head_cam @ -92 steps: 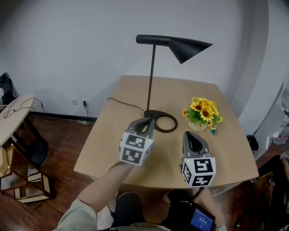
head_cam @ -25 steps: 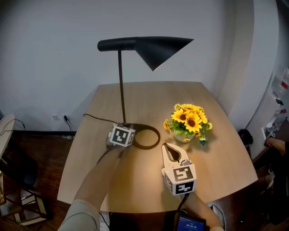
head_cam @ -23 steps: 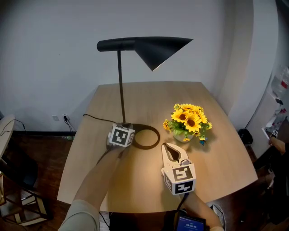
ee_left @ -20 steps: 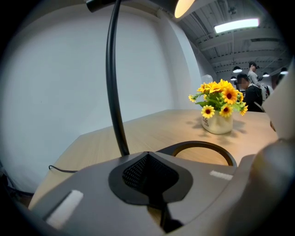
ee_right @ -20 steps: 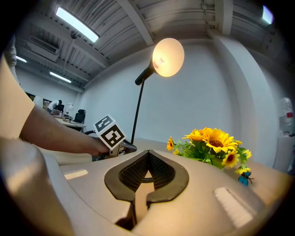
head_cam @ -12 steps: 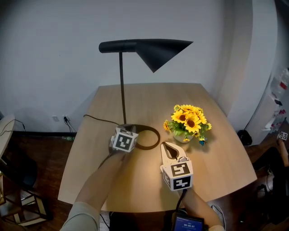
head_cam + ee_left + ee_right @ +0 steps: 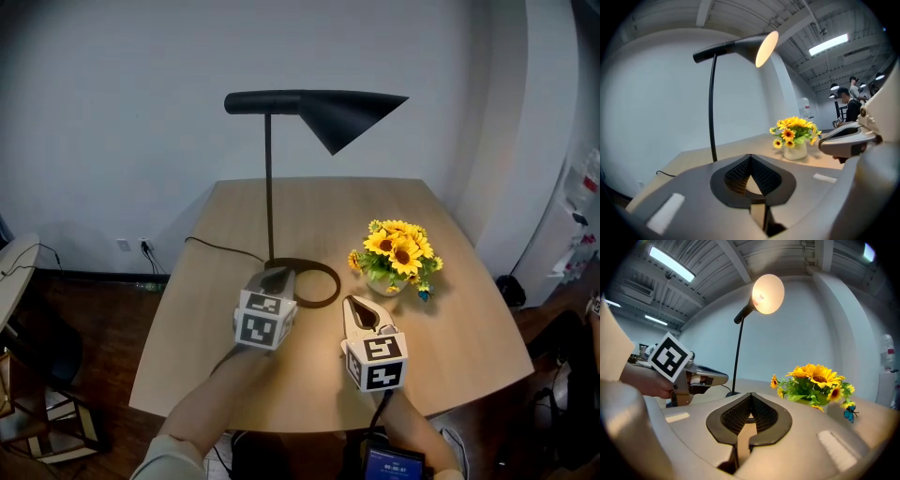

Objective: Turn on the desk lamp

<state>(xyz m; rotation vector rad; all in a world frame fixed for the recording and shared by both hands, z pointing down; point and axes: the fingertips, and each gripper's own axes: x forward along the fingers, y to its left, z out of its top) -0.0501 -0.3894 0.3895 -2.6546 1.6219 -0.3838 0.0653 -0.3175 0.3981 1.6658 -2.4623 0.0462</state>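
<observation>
A black desk lamp [image 7: 270,187] stands on the wooden table [image 7: 450,319], with a ring base [image 7: 323,283] and a cone shade [image 7: 352,112]. Its shade glows lit in the left gripper view [image 7: 764,46] and in the right gripper view [image 7: 767,294]. My left gripper [image 7: 278,276] hovers just in front of the ring base, jaws shut and empty [image 7: 749,157]. My right gripper [image 7: 360,303] sits to the right of it, near the vase, also shut on nothing [image 7: 751,394].
A white vase of sunflowers [image 7: 398,253] stands right of the lamp base. The lamp's cable [image 7: 220,248] runs off the table's left edge. A person [image 7: 846,101] stands far off in the room behind. Another table [image 7: 19,262] lies at the left.
My left gripper has pulled back from the foot of the lamp pole toward me. The table under the shade, dull 3.7 s ago, is brightly lit. The right gripper barely moved.
</observation>
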